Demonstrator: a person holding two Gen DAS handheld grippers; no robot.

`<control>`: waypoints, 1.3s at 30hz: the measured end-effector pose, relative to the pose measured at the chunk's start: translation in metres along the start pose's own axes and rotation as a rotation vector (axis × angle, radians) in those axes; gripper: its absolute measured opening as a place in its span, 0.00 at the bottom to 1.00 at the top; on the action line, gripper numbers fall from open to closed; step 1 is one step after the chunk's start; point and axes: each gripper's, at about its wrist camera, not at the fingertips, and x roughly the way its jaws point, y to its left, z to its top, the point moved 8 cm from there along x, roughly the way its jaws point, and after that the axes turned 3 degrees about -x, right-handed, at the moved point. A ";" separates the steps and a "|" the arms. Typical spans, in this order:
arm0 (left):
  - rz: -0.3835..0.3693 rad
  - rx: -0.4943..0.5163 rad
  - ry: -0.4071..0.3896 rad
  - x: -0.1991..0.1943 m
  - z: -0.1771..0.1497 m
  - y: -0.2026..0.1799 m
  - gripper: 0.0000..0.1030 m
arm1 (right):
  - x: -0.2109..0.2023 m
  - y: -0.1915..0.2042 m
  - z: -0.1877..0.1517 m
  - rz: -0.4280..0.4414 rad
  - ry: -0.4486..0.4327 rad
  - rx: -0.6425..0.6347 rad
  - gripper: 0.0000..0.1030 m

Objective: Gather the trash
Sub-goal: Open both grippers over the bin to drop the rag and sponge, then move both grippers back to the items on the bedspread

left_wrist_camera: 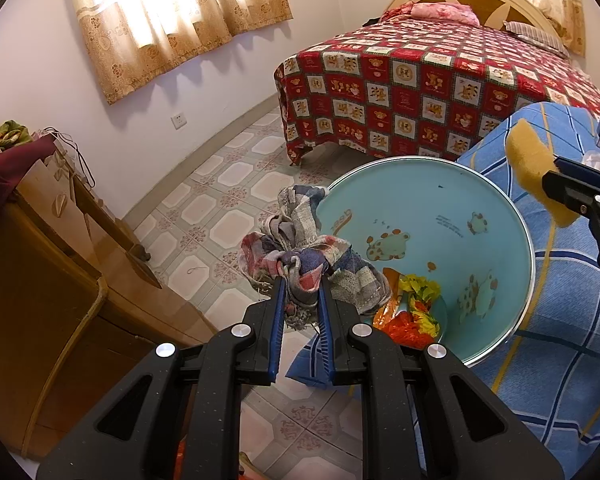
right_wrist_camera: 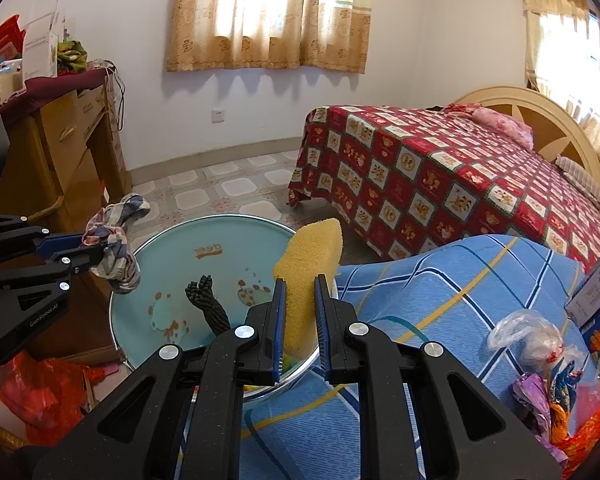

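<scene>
My left gripper (left_wrist_camera: 301,280) is shut on a crumpled plaid rag (left_wrist_camera: 300,248), held at the left rim of a round light-blue tray (left_wrist_camera: 420,208) with cartoon prints. In the right wrist view the same rag (right_wrist_camera: 114,236) hangs from the left gripper (right_wrist_camera: 94,254) over the tray's left rim. My right gripper (right_wrist_camera: 300,280) is shut on a yellow sponge (right_wrist_camera: 310,264) that stands upright over the tray's (right_wrist_camera: 172,272) right side. The sponge (left_wrist_camera: 534,176) also shows at the right of the left wrist view. In the tray lie crumpled orange and yellow wrappers (left_wrist_camera: 412,312) and a black braided cord (right_wrist_camera: 208,300).
The tray rests on a surface draped in a blue striped cloth (right_wrist_camera: 440,292). On it at the right lie a plastic bag (right_wrist_camera: 536,336), coloured wrappers (right_wrist_camera: 560,408) and a box (right_wrist_camera: 596,292). A wooden dresser (left_wrist_camera: 52,280) stands left; a bed with a red quilt (left_wrist_camera: 420,96) behind.
</scene>
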 end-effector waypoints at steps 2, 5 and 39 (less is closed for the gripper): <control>0.000 0.001 0.000 0.000 0.000 -0.001 0.15 | 0.000 0.001 0.001 0.002 -0.001 -0.002 0.14; -0.005 0.003 0.000 -0.001 0.000 -0.003 0.15 | 0.001 0.003 0.001 0.006 -0.001 -0.004 0.14; -0.132 0.163 -0.006 -0.024 -0.034 -0.110 0.75 | -0.165 -0.155 -0.125 -0.341 -0.066 0.357 0.63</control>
